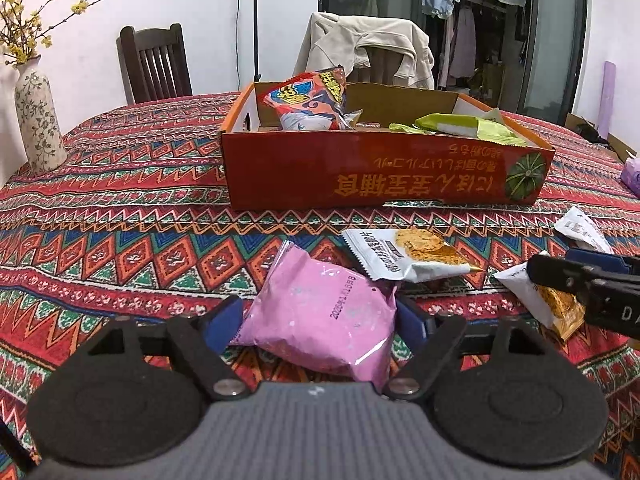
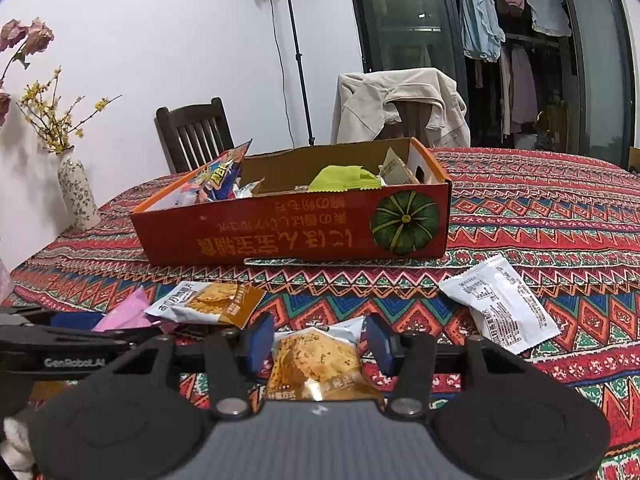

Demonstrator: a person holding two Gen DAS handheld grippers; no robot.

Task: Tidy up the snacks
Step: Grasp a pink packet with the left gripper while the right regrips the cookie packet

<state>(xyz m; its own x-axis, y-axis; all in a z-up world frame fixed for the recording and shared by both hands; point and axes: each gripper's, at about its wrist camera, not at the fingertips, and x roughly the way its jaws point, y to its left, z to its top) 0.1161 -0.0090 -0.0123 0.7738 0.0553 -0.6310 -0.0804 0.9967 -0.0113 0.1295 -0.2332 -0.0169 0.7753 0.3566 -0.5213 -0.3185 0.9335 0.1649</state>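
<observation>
An orange cardboard box [image 1: 384, 176] stands on the patterned tablecloth and holds a colourful snack bag [image 1: 308, 100] and a green packet [image 1: 464, 126]; it also shows in the right wrist view [image 2: 288, 232]. My left gripper [image 1: 316, 320] has its blue pads on both sides of a pink packet [image 1: 320, 316], touching it. My right gripper [image 2: 316, 344] straddles a white-and-orange cracker packet [image 2: 316, 360], pads close to its sides. The right gripper also shows in the left wrist view [image 1: 560, 276].
A second cracker packet [image 2: 208, 304] and a white packet face down [image 2: 500, 304] lie on the cloth before the box. A flowered vase [image 1: 38, 124] stands at the left. Two chairs, one draped with a jacket [image 1: 368, 48], stand behind the table.
</observation>
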